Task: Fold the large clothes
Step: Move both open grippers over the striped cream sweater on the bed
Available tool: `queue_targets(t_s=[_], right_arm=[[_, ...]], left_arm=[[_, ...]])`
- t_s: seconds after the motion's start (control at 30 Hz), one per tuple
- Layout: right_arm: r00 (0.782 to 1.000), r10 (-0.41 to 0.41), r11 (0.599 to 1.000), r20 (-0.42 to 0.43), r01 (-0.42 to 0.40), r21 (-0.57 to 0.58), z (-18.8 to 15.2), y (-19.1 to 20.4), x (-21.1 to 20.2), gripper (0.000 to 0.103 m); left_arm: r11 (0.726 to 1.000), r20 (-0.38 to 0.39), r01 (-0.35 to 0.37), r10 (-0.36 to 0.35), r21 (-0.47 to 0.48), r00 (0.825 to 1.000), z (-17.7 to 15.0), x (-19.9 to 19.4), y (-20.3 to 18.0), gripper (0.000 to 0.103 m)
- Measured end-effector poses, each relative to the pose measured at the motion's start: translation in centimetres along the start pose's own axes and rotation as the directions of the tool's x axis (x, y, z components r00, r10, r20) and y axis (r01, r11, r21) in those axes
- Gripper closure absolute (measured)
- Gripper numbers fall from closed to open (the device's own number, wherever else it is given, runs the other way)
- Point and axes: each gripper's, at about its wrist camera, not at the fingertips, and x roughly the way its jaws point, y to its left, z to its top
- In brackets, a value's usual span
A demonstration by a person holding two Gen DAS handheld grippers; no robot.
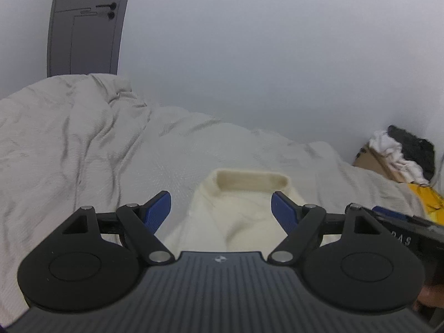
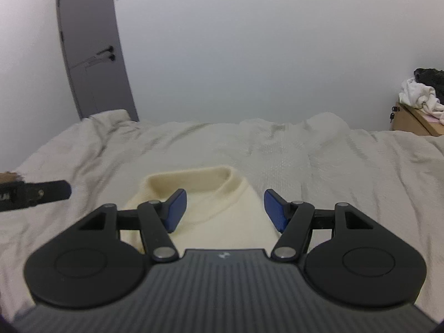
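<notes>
A cream knitted sweater [image 1: 244, 222] lies folded on the bed, its ribbed collar [image 1: 251, 179] pointing toward the far wall. My left gripper [image 1: 220, 197] hovers above it, open, with nothing between its blue pads [image 1: 156, 211]. In the right wrist view the same sweater [image 2: 222, 222] and its collar [image 2: 191, 179] lie below my right gripper [image 2: 224, 194]. That gripper is also open, its blue pads [image 2: 174, 211] apart and touching no cloth. The near part of the sweater is hidden under both gripper bodies.
A rumpled light grey duvet [image 2: 305, 161] covers the bed up to the white wall. A grey door [image 2: 88, 55] stands at the back left. At the right, a wooden cabinet [image 2: 413, 122] carries white and black clothes [image 2: 419, 91]. Something yellow [image 1: 427, 199] lies beside the bed.
</notes>
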Motion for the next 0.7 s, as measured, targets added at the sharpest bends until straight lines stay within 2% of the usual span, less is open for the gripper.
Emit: queue_targets(t_s=[0.2,0.37,0.6,0.7], right_arm=[[0.999,0.022,1.0,0.038,-0.022,0.006,-2.0,0.6,-9.3,0.039],[0.998,0.036,0.999,0.06,-0.037,0.012,-4.6,1.0,-16.3,0.039],[0.997,0.039,0.999,0.062,-0.039,-0.014,-8.4,1.7,-22.8,0.039],[0.996,0.046,0.999,0.081,-0.045,-0.021,-9.9,1.7,-24.8,0.034]], left_arm=[[0.999,0.046,0.029,-0.03,0.019,0.998,-2.3,-9.3,-2.3,0.02],[0.998,0.064,0.044,-0.046,0.038,0.997,-5.8,-16.0,-4.1,0.02],[0.995,0.08,0.054,-0.06,0.082,0.995,-11.4,-22.7,-5.8,0.02],[0.994,0.082,0.05,-0.058,0.1,0.995,-13.8,-24.2,-6.1,0.02]])
